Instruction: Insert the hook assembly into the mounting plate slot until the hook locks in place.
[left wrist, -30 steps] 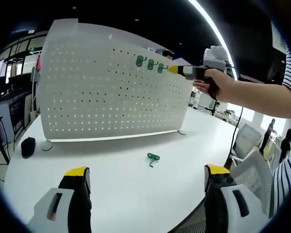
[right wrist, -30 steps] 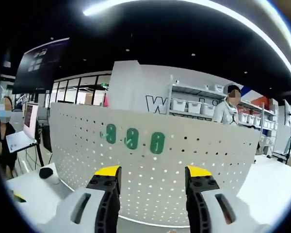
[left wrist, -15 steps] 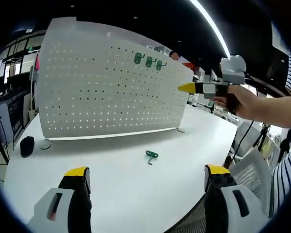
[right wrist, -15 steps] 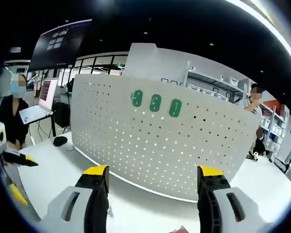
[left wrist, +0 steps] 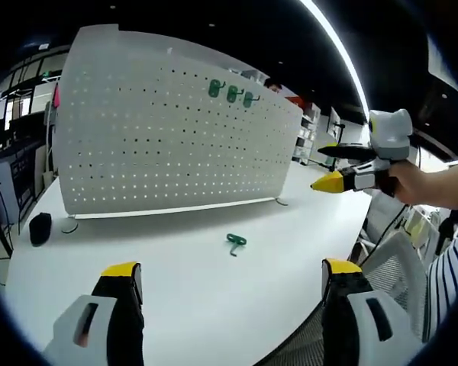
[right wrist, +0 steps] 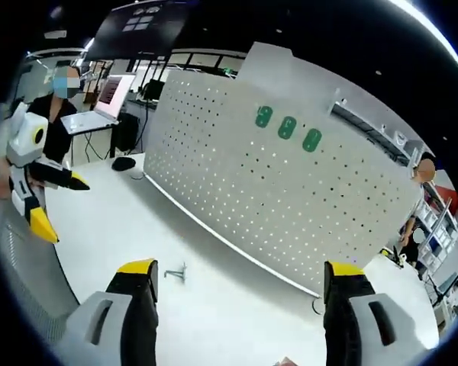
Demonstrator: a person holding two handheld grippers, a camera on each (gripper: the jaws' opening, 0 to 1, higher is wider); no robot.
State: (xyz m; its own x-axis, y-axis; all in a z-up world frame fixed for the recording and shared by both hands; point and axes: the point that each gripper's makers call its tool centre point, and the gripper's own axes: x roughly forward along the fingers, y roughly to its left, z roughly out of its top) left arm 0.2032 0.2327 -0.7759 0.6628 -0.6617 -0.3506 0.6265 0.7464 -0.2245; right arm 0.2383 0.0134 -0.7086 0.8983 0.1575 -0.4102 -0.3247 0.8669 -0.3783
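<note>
Near: left gripper [left wrist: 229,278] and right gripper [right wrist: 240,278], jaws spread, both empty, over white counter [left wrist: 175,305]. Mid: small green metal hook assembly [left wrist: 236,242] lies loose on counter, well apart from both. Judged light, rigid, smooth; grip by flat head, leaving prongs free. Far: upright white perforated mounting plate [left wrist: 168,130] carrying 3 green hooks [left wrist: 230,93]. Hook's prong detail too small to resolve; plate slots indistinct.

I am wearing a striped sleeve [left wrist: 456,263], and my grey grippers are showing yellow tips [left wrist: 120,269] on black jaws.
</note>
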